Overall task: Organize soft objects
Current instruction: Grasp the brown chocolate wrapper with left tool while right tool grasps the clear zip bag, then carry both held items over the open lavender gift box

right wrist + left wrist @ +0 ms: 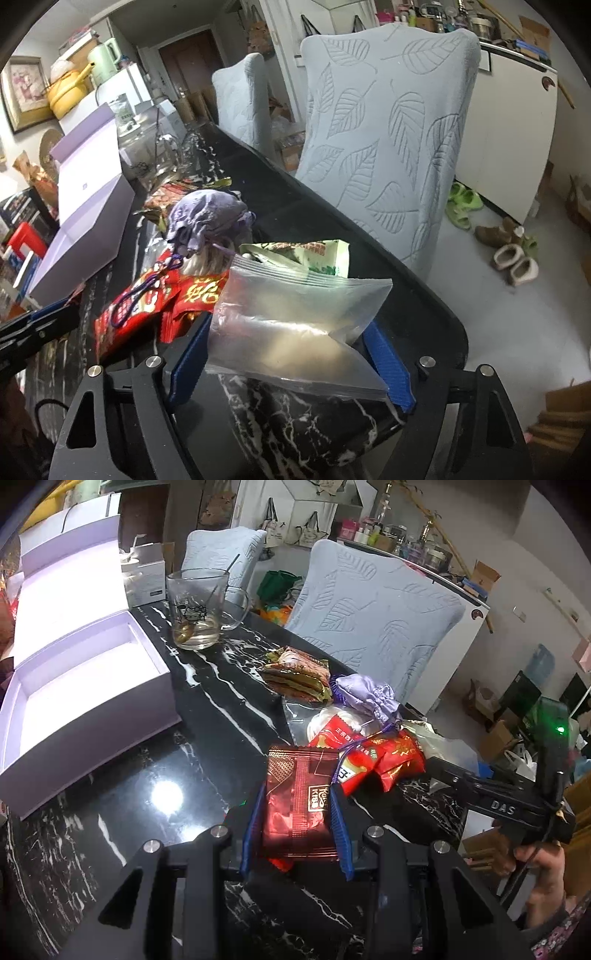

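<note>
My left gripper (pixel 297 812) is shut on a dark red foil snack packet (pixel 297 805), held just above the black marble table (pixel 207 738). My right gripper (pixel 291 354) is shut on a clear zip bag (pixel 295 325) with pale contents, near the table's right edge. Between them lies a pile: bright red snack packets (pixel 373 757) (pixel 147 310), a purple drawstring pouch (pixel 365 694) (pixel 207 218), a green-and-white packet (pixel 314 254) and brown-gold packets (pixel 299 675). An open white box (pixel 85 694) stands at the left, empty inside. The right gripper's body (pixel 509 797) shows in the left wrist view.
A glass mug (pixel 199 609) with a spoon and some liquid stands behind the pile. A second white box (pixel 70 572) and a small white carton (pixel 144 576) lie further back. Two chairs with pale leaf-pattern covers (pixel 384 140) stand along the table's far side.
</note>
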